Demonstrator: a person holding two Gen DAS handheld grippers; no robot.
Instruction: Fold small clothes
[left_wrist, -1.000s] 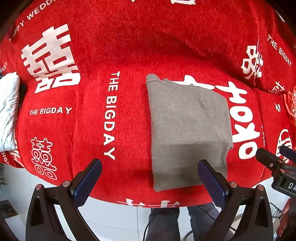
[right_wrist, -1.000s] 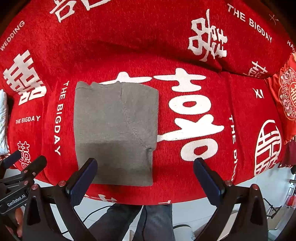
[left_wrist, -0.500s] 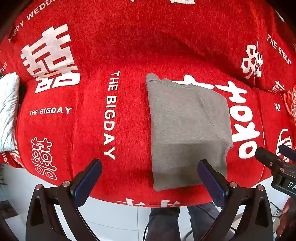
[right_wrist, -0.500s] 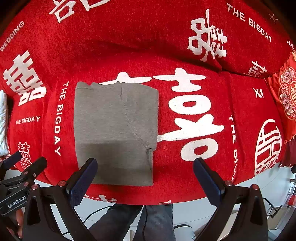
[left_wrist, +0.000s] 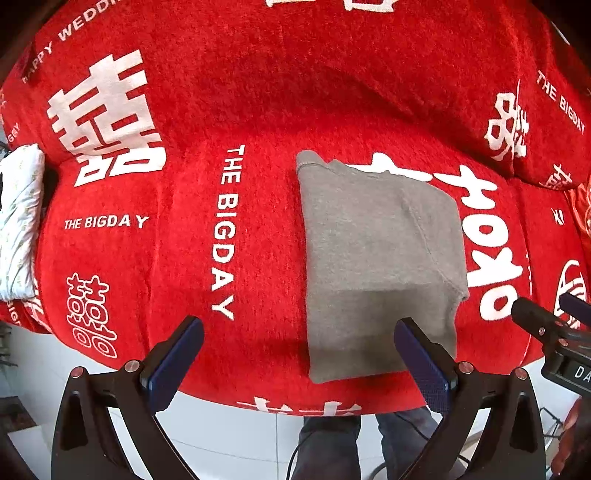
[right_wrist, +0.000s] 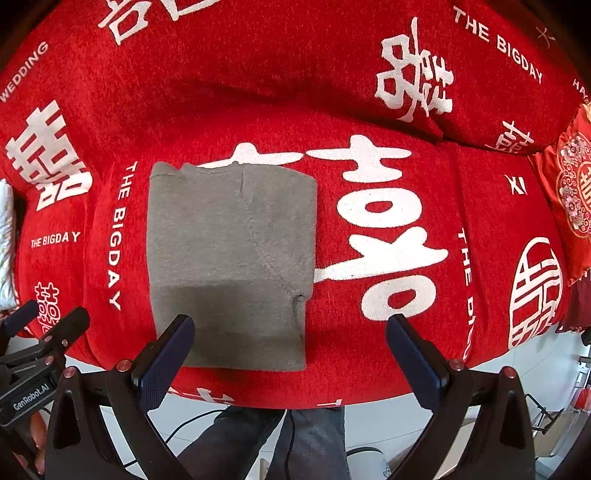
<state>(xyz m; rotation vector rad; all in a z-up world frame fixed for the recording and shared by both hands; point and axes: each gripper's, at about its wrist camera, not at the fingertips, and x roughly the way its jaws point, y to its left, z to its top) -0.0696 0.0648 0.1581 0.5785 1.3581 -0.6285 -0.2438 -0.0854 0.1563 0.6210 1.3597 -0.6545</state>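
In the left wrist view, the left gripper (left_wrist: 297, 350) hangs above the front edge of a red sofa (left_wrist: 229, 110) printed with white characters, its jaws spread wide and holding nothing. A grey garment (left_wrist: 376, 258), folded into a neat rectangle, lies flat on the seat ahead and to the right; the right finger (left_wrist: 421, 356) overlaps its near corner in the picture. A white pillow (left_wrist: 18, 221) sits at the far left, and the person's legs (left_wrist: 369, 443) show below. In the right wrist view, the right gripper (right_wrist: 290, 350) likewise has its jaws wide apart and empty, with the garment (right_wrist: 229, 258) ahead to the left, near the left finger (right_wrist: 166, 358). The left gripper (right_wrist: 37, 350) shows at the left edge, and an embroidered cushion (right_wrist: 572, 192) lies at the far right.
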